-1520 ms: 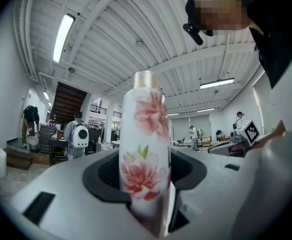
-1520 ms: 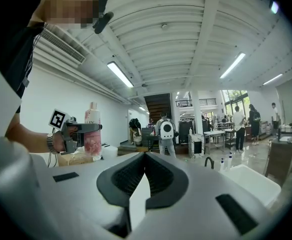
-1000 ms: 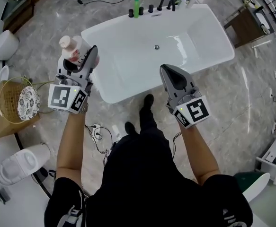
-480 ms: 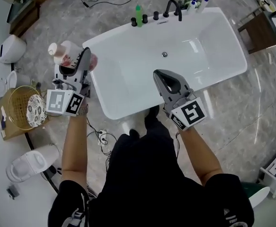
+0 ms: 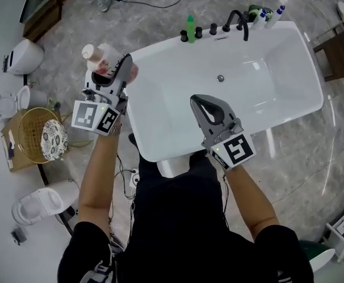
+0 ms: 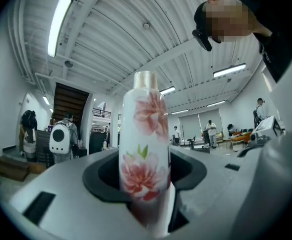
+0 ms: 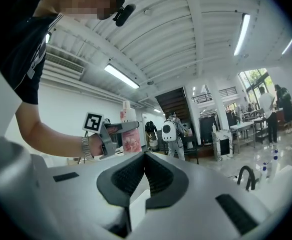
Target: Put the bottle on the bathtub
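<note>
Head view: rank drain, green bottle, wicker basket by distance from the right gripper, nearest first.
1. Drain, in the bathtub floor, just ahead of the right gripper.
2. Green bottle, on the far rim.
3. Wicker basket, on the floor far left.

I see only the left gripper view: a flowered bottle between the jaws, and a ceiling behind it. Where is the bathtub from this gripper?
Observer: In the head view, the bathtub lies to the right of the left gripper. The bottle shows beside the tub's end at the person's left, not resting on it.
Operator: Does anything stand on the rim?
Observer: A green bottle and black taps stand on the far rim. I see nothing on the rim near the held bottle.
Operator: And the other gripper?
Observer: The right gripper is shut and empty, above the tub's near side.
</note>
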Demonstrator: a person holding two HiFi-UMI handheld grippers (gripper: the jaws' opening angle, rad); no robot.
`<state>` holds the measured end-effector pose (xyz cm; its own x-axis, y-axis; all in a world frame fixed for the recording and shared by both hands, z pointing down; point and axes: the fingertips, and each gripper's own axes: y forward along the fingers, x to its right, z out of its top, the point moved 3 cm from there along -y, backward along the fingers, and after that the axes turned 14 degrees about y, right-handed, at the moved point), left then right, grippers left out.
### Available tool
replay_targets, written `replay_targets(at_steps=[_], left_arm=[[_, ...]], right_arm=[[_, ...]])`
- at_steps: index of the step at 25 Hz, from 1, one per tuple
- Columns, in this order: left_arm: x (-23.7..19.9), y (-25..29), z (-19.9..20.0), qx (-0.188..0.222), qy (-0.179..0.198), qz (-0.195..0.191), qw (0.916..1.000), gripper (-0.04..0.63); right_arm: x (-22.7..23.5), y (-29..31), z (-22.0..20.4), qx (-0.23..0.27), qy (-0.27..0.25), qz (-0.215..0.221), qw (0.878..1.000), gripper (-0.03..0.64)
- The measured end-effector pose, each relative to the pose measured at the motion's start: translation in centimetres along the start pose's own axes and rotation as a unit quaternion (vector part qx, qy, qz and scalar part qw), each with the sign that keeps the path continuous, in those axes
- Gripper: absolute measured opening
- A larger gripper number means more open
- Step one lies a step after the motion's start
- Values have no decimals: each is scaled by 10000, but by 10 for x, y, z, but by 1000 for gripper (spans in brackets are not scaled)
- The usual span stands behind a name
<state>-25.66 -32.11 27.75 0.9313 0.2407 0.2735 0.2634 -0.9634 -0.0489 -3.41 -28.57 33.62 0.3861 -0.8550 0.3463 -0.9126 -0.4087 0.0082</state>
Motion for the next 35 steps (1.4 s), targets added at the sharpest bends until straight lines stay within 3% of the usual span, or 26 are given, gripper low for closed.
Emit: replay_targets(at_steps=[3,10,14,22,25,35], left_arm=[[-22,28,-40,61,-119,-137,9998,224],[-62,73,-146,92,3,-600,9982,222],[-77,101,-200,68,135,-625,9979,224],[-96,146,-350,27,-403,-629,9972,222],[-97,162,-402,-35,-406,-572,9975,222],[-89,200,-512,-156,-371,-726,9966,222]], right_arm=[[-1,33,-14,44,-93,-126,9999,9],[6,118,-70,-234,-106,-674,9974,9],[28,157,-91,-329,-96,-781,9964,9],[80,225,-164,-522,222,-877,9945,9],[101,245,-192,-636,315,-953,9929,9],[141,279,-246,-527,295,-1146,9916,9]])
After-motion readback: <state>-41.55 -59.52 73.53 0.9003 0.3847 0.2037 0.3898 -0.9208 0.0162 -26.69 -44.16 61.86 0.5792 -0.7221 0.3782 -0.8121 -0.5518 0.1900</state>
